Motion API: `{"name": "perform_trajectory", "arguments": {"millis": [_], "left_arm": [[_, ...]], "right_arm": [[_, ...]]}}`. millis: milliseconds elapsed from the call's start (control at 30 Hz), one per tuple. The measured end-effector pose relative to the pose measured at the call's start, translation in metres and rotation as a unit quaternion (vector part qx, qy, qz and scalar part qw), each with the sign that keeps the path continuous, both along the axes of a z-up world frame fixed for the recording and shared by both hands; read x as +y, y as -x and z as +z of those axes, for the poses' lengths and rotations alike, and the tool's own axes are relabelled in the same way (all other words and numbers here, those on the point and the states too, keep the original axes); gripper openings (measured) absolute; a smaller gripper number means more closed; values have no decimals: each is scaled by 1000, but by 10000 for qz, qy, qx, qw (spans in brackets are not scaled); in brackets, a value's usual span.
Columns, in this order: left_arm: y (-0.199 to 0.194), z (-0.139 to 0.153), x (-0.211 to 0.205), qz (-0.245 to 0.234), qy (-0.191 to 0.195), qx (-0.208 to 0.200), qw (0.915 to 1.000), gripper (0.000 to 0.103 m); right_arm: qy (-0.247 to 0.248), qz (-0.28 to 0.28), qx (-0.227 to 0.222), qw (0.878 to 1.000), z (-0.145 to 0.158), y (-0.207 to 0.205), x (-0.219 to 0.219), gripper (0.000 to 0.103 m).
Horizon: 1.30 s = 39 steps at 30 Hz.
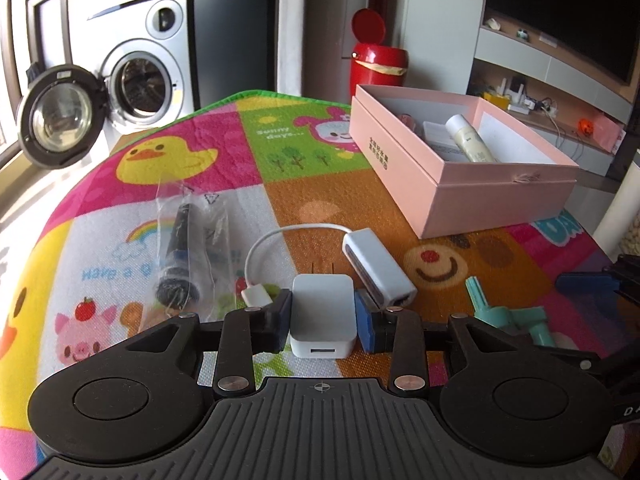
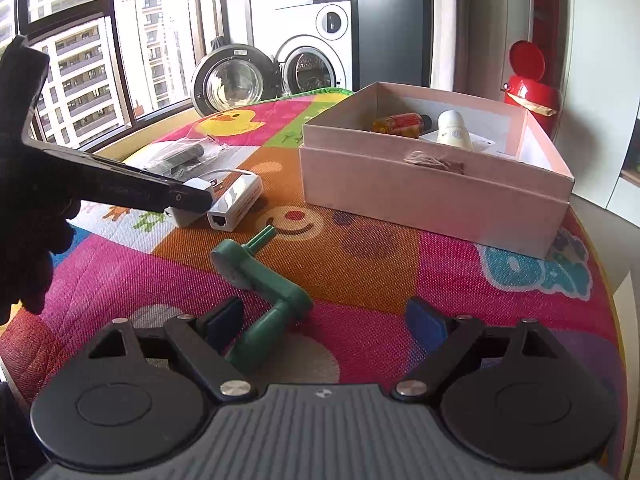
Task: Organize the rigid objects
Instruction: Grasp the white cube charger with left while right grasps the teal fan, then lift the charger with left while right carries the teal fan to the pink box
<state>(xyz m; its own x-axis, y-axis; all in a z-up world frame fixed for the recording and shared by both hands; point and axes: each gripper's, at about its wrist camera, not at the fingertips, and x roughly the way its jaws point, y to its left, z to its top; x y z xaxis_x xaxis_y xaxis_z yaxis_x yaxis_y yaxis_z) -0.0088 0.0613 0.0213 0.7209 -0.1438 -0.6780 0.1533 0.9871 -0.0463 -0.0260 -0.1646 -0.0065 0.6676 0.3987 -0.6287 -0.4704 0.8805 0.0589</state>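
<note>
My left gripper (image 1: 322,314) is shut on a white USB charger (image 1: 322,312), low over the colourful mat; the charger also shows in the right wrist view (image 2: 188,212). A white adapter with cable (image 1: 378,266) lies just right of it. A bagged black microphone (image 1: 178,256) lies to the left. A green crank handle (image 2: 260,284) lies between the fingers of my open right gripper (image 2: 326,320). The pink box (image 1: 460,168) stands at the back right and holds a cream bottle (image 1: 470,140), a white box and an orange item (image 2: 398,123).
The cartoon play mat (image 2: 400,248) covers a round table whose edge curves close on the right. A red bin (image 1: 378,60) and a washing machine with open door (image 1: 136,80) stand behind the table. A window (image 2: 80,60) is at the left.
</note>
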Motion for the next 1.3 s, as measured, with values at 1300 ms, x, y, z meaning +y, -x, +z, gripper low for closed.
{"name": "perform_trajectory", "arguments": {"millis": [1300], "left_arm": [[60, 28, -24, -845, 456, -856, 9917, 37]], "right_arm": [[213, -93, -562, 9982, 62, 18, -20, 71]]}}
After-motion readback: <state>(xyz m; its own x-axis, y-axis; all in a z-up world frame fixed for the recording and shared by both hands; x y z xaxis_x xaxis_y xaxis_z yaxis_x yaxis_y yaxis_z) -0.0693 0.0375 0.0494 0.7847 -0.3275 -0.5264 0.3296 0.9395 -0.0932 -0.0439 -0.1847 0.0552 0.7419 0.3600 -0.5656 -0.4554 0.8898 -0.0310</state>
